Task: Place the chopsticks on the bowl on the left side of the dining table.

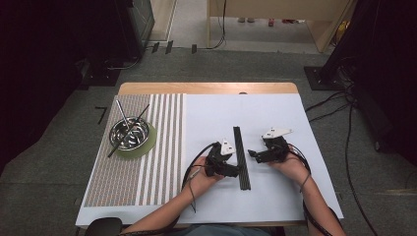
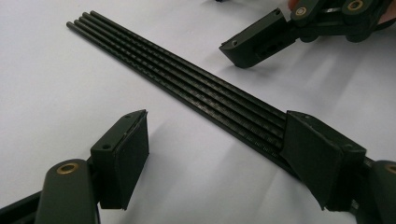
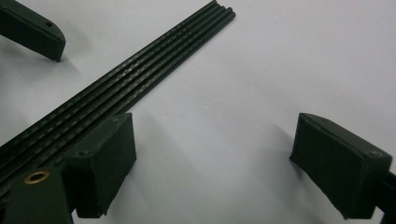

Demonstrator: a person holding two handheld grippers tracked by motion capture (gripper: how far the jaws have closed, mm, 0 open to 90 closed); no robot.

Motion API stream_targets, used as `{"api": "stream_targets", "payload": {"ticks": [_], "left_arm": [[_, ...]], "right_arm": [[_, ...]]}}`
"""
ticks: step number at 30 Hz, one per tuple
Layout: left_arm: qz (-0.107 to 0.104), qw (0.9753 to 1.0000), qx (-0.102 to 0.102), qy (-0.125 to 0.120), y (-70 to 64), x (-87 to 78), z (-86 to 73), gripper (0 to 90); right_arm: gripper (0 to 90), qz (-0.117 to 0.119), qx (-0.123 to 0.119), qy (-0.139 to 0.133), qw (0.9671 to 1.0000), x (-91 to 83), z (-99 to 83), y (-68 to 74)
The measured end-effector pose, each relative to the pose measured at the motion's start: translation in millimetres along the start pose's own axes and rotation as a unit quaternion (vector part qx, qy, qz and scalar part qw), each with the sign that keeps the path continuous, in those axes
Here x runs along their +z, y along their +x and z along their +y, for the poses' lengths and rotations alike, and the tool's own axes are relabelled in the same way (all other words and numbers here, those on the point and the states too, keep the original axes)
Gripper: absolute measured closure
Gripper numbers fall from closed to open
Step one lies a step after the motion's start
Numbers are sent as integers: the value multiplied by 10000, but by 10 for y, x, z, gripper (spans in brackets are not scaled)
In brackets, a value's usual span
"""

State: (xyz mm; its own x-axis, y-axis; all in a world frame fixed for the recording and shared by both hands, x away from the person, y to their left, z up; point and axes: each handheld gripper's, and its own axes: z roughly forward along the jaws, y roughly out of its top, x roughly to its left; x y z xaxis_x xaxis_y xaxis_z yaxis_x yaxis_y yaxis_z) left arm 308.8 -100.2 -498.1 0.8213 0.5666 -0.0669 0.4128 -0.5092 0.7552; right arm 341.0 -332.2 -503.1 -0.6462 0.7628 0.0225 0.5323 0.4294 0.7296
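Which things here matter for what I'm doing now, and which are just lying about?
In the job:
- black rods, lying side by side on the white sheet
- left gripper, open
- right gripper, open

Lying about:
- steel bowl holding sticks
- green plate
- striped mat

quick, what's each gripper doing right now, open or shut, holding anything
Left gripper: open, holding nothing, one jaw over the row of thin black ribbed rods.
Right gripper: open, holding nothing, jaws beside the rods on the white table sheet.
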Motion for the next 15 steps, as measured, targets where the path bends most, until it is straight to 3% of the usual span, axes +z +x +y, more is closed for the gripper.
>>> {"api": "stream_targets", "payload": {"ticks": [15], "left_arm": [[-41, 10000, -12, 57, -2, -10, -12, 244]], "right_arm": [[133, 1, 0, 0, 10000, 0, 0, 0]]}}
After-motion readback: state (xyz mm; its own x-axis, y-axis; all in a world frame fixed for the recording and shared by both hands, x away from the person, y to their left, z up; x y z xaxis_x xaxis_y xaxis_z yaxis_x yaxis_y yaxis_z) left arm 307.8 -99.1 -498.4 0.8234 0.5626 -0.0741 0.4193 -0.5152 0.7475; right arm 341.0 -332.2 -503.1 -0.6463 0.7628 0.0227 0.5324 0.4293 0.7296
